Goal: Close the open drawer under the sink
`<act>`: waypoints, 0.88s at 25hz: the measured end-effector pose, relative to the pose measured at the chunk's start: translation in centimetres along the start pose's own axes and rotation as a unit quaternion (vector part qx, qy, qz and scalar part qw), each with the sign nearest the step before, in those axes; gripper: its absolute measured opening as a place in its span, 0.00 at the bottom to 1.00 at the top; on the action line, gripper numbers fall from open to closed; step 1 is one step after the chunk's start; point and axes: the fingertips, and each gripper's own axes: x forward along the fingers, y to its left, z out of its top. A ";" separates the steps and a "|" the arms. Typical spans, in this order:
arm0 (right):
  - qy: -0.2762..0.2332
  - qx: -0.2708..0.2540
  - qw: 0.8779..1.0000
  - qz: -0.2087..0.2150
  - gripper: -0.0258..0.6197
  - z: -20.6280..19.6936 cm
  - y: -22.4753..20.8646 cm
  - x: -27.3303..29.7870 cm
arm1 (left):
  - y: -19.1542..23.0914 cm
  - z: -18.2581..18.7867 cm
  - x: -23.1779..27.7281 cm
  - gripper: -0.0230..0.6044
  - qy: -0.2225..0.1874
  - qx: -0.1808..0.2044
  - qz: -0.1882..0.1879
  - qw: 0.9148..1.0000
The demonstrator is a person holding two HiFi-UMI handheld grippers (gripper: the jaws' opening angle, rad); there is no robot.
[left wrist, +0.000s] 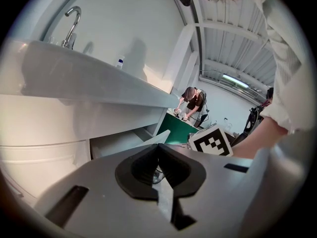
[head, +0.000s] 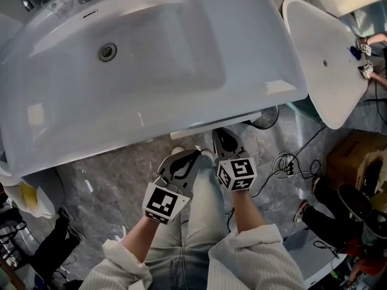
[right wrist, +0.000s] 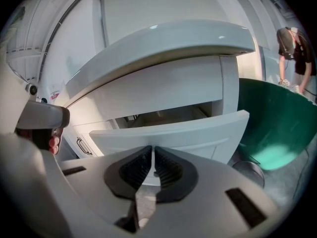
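The white sink (head: 151,65) fills the top of the head view. Under its front rim the open drawer (head: 225,121) shows as a thin white edge. In the right gripper view the drawer front (right wrist: 173,133) juts out, with a dark gap above it, below the sink (right wrist: 163,41). My right gripper (right wrist: 152,158) is shut and empty, just in front of the drawer front. From above, the right gripper (head: 219,134) has its tip under the sink rim. My left gripper (head: 195,154) is shut and empty, a little further back. From the left gripper (left wrist: 158,155) view the drawer (left wrist: 126,142) shows pulled out.
A second white basin (head: 326,59) stands to the right, with a cardboard box (head: 357,159) and cables (head: 289,162) on the grey floor. A green tub (right wrist: 277,128) sits right of the cabinet. A person (left wrist: 192,101) bends over a table far behind. The person's legs are below the grippers.
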 end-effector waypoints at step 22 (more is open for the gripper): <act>-0.013 -0.018 1.000 -0.001 0.09 3.7 -1.1 4.1 | 3.4 0.9 -1.9 0.06 -0.012 -0.009 0.053 0.998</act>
